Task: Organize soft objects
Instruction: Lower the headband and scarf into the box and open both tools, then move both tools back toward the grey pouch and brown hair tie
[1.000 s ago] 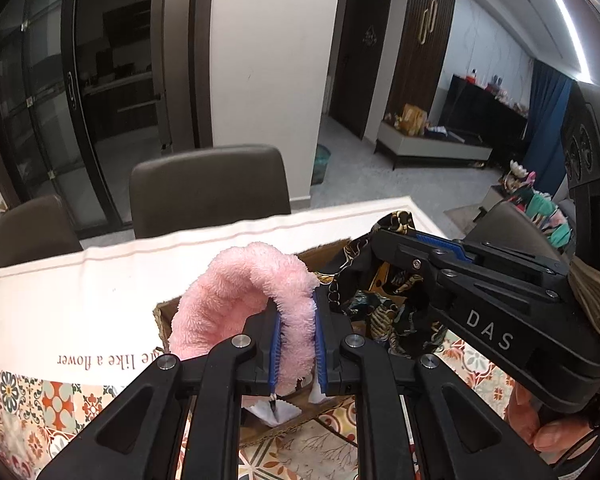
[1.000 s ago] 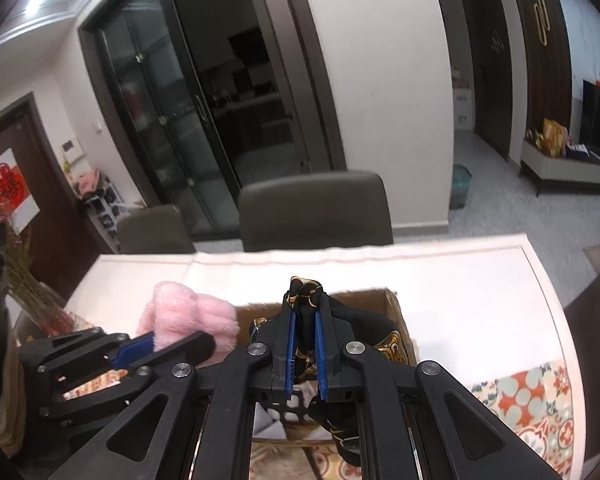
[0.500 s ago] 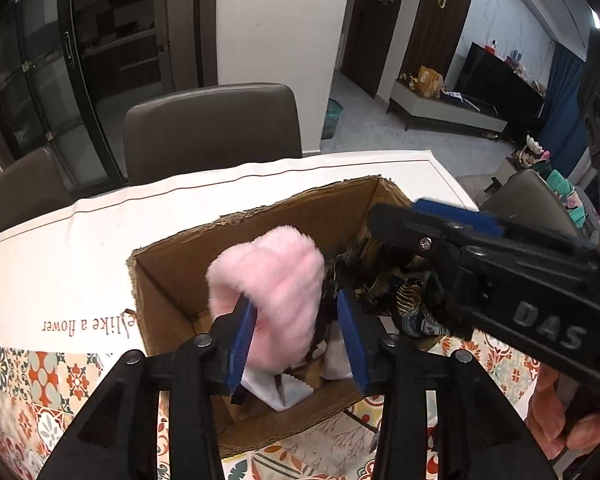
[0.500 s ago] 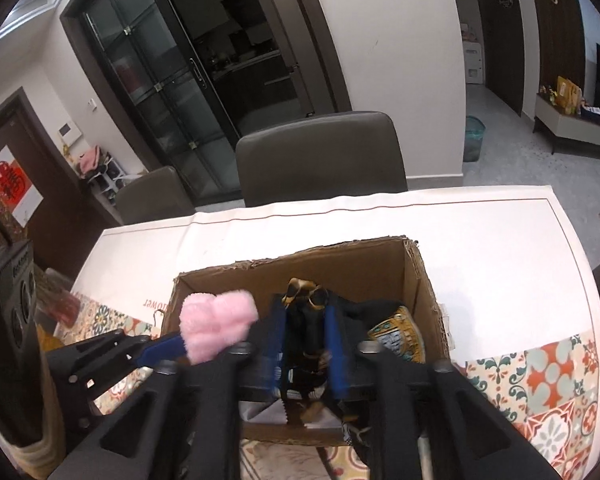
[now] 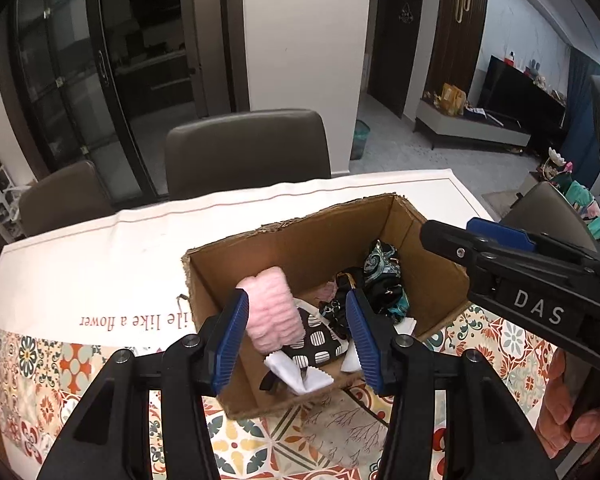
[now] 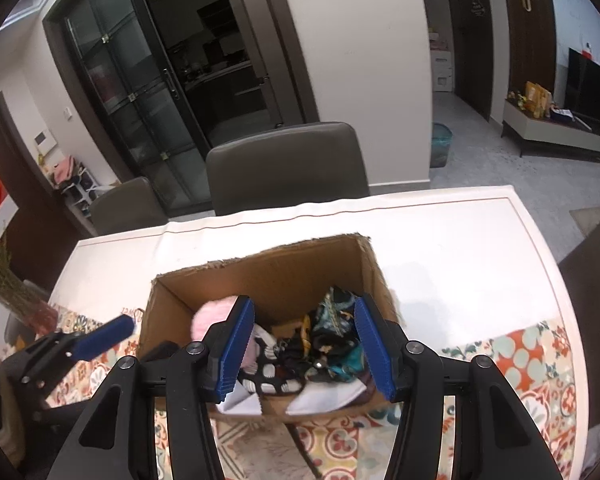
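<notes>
Both grippers hung over the open cardboard box (image 5: 384, 236) on the dining table (image 5: 100, 264), pointing down into it.

Left gripper (image 5: 298, 332): jaws partway apart and opening. The pink fluffy piece (image 5: 274, 314) sat between them, against the left pad, the right pad clear of it. It stood on end inside the box at about 9 o'clock from box centre, leaning on the left wall.

Right gripper (image 6: 304, 344): jaws partway apart and opening, pads off everything. The dark patterned scarf (image 6: 334, 336) lay bunched in the box at about 3 o'clock, below the gap. A black-and-white patterned cloth (image 5: 314, 338) and white cloth (image 5: 300, 374) lay at 6 o'clock by the near wall.

A hand (image 5: 572, 412) showed at the right gripper's handle at 4 o'clock in the left view. A grey chair (image 6: 286, 164) stood at 12 o'clock behind the table.
</notes>
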`<state>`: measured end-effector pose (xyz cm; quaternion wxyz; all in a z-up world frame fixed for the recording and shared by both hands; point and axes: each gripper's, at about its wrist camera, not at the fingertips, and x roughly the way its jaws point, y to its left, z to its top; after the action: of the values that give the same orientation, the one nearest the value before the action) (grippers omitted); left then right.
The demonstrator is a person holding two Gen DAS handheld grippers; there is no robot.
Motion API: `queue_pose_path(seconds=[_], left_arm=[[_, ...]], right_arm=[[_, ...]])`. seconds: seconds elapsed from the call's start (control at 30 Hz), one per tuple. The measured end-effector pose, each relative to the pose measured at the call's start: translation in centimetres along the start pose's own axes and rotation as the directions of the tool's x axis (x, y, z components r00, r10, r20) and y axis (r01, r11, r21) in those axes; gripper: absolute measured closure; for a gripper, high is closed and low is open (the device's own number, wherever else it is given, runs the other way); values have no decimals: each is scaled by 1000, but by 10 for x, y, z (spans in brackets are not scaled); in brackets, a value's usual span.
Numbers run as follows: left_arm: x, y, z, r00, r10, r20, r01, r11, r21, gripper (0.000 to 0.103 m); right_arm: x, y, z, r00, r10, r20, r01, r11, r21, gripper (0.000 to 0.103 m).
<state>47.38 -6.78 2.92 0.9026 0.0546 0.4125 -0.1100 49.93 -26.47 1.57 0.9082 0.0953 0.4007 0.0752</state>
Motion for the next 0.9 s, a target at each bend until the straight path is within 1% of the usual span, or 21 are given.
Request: queue_pose_path(seconds=[0.07,0.17,0.4,0.57,0.8,0.9], left_arm=[[-7,-3,-3,1000,12,12,-12,1000,5,53],[-20,-6,-9,999,12,31,-12,1000,8,53],[-52,-9,-27,996,12,89,-13,1000,0,53],[-71,-10,-47,991,28,128,-27,1000,-11,53],[-87,-14,-75,989,31,147,-29,999,-12,53],[-93,-15,-90,986,39,161,-37,999,-14,53]], right_arm=[[-7,1,-4,1000,-14,10,14,1000,-2,49],[-20,1,-13,999,-25,21,25,1000,-6,49],[-53,-2,-35,996,-52,67,50,998,28,49],[-78,1,-58,988,-93,122,90,995,32,49],[-99,3,-89,983,-116,144,110,993,47,49],[-108,1,-105,976,-140,167,131,989,65,49]])
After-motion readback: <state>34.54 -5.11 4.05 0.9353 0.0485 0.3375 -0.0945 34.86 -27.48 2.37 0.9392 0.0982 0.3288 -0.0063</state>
